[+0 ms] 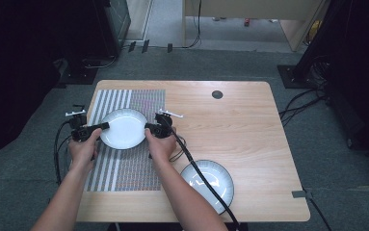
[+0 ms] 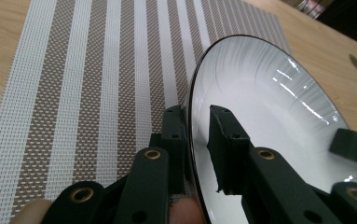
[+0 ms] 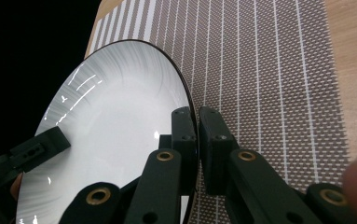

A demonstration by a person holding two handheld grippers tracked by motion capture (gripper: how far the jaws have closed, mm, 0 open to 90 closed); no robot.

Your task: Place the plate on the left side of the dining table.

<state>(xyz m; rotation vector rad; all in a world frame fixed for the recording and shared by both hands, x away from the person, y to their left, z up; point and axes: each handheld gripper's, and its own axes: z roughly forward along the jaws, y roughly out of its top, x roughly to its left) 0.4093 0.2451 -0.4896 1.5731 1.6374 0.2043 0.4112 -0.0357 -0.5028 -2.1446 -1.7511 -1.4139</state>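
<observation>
**Plate held at both rims over striped placemat**

Plate point(image 1: 123, 128) — white, round, with a thin dark edge, held between two tools above the upper part of the placemat point(image 1: 124, 168). In the left gripper view it appears tilted, its underside hidden; whether it touches the placemat cannot be told.

Left tool point(image 1: 104, 126) — grasping the plate's left rim. In the left gripper view one jaw lies outside the rim and one inside on the white face, with a narrow gap visible at the inner jaw, so contact there is hard to judge. A fingertip shows at the bottom edge, cut off.

Right tool point(image 1: 148, 127) — clenched on the plate's right rim. In the right gripper view the two jaws stand nearly together with the dark edge between them. The opposite tool's jaw shows on the far rim, partly cut off at the frame edge.

Hands — left hand point(image 1: 84, 148) and right hand point(image 1: 161, 146) each wrap a tool body; forearms enter from the bottom edge.

Placemat — brown and white woven stripes, lying on the left part of the wooden surface point(image 1: 240, 134).

Second plate point(image 1: 207, 181) — white with a grey rim, resting on the surface near its front edge, well apart from the first; partly covered by the right forearm and crossed by the black cable point(image 1: 191, 161).

Small dark round mark point(image 1: 217, 94) — near the surface's far edge; its nature cannot be made out.
</observation>
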